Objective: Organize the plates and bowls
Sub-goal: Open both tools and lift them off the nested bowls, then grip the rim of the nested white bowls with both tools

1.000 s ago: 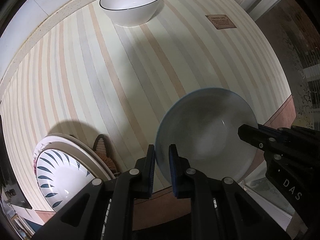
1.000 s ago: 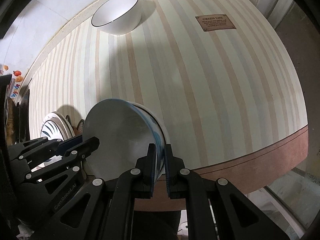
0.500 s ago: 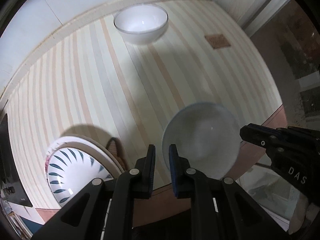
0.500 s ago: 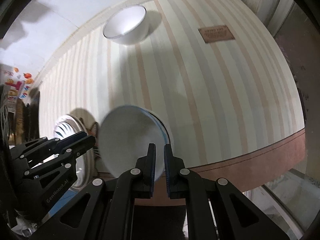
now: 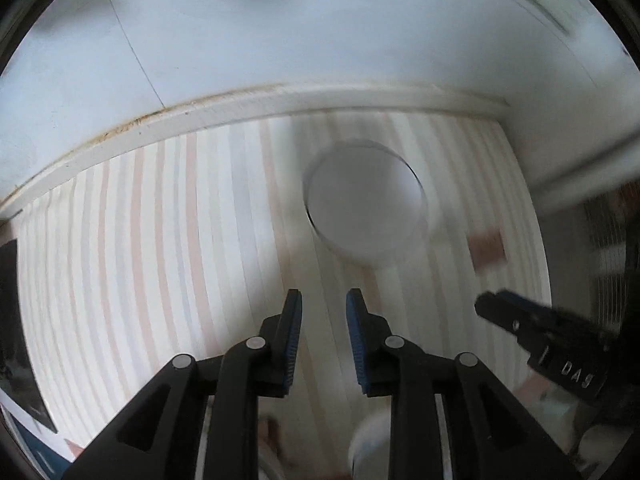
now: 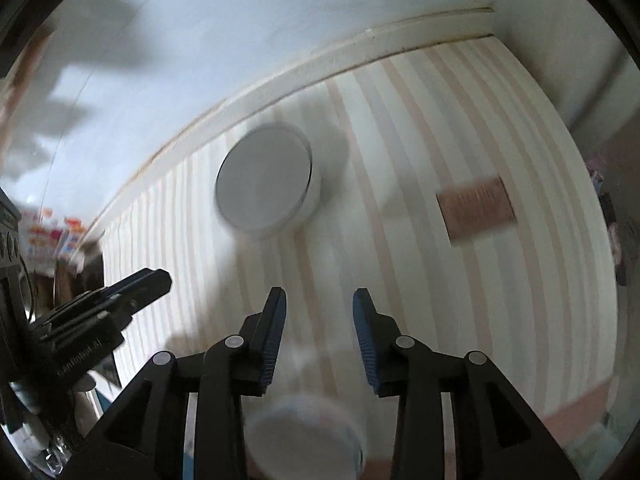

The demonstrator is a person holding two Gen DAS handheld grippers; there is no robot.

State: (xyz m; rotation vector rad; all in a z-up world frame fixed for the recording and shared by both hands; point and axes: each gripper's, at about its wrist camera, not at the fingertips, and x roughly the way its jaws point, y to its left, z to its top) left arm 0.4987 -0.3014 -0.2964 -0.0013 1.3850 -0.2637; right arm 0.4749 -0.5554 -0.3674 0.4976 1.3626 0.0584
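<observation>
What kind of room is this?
Probably a home kitchen or dining corner: a striped tablecloth covers a table against a white wall, and a white bowl sits on it.

Left tool (image 5: 323, 300) jaws opening, empty, right tool (image 6: 319, 298) likewise

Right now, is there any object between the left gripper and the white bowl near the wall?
No. In the left wrist view, only bare striped tablecloth lies between the left gripper, whose jaws are opening with nothing between them, and the white bowl.
</observation>
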